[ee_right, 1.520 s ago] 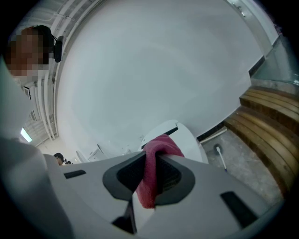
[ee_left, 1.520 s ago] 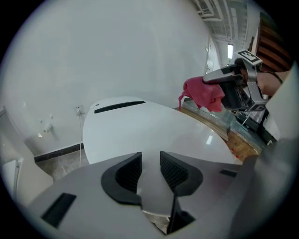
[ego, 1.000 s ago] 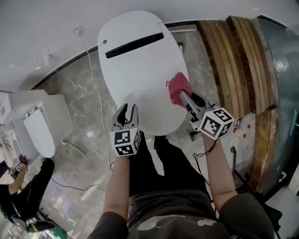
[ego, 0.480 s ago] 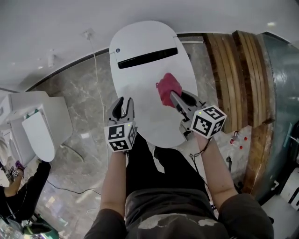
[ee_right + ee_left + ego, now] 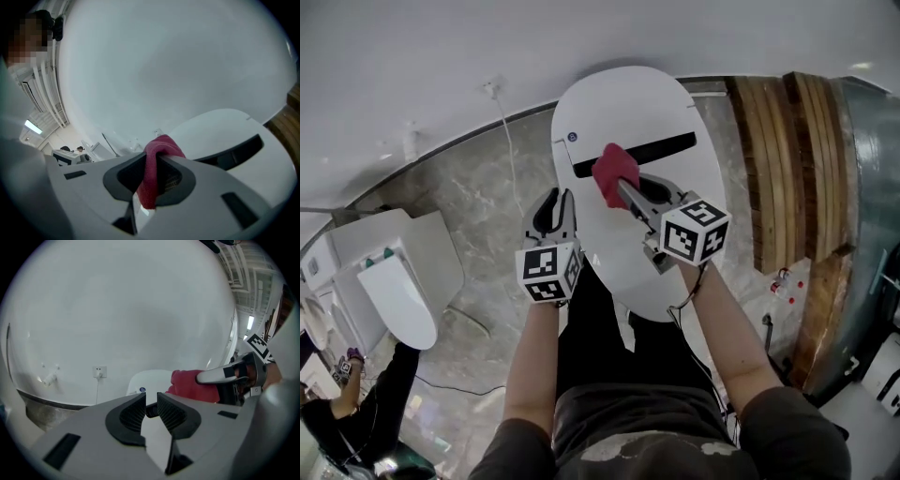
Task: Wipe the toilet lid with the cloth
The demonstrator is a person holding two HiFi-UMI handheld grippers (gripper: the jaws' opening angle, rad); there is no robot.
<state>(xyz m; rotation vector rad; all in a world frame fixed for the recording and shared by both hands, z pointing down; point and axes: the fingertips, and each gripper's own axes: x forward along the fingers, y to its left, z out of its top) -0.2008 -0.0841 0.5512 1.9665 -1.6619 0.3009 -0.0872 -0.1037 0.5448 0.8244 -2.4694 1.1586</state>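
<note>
The white oval toilet lid point(image 5: 666, 131) fills the upper middle of the head view, with a dark slot across its far part. My right gripper point(image 5: 622, 188) is shut on a red cloth point(image 5: 615, 172), which lies bunched on the lid by the slot's left end. In the right gripper view the cloth point(image 5: 157, 161) hangs folded between the pads, the lid point(image 5: 225, 131) beyond. My left gripper point(image 5: 555, 210) hovers at the lid's left edge, its jaws closing to a narrow gap with nothing between them. The left gripper view shows the cloth point(image 5: 190, 385) to the right of that gripper point(image 5: 150, 409).
A wall socket point(image 5: 495, 88) with a white cable sits left of the lid. A second white toilet point(image 5: 394, 295) stands at far left. Wooden slats point(image 5: 778, 159) run along the right, small red-capped bottles point(image 5: 784, 277) below them. A person point(image 5: 356, 398) crouches at lower left.
The right gripper has carried the cloth from the lid's right edge across to the slot's left end. The left gripper has moved forward along the lid's left edge, and its jaws have narrowed.
</note>
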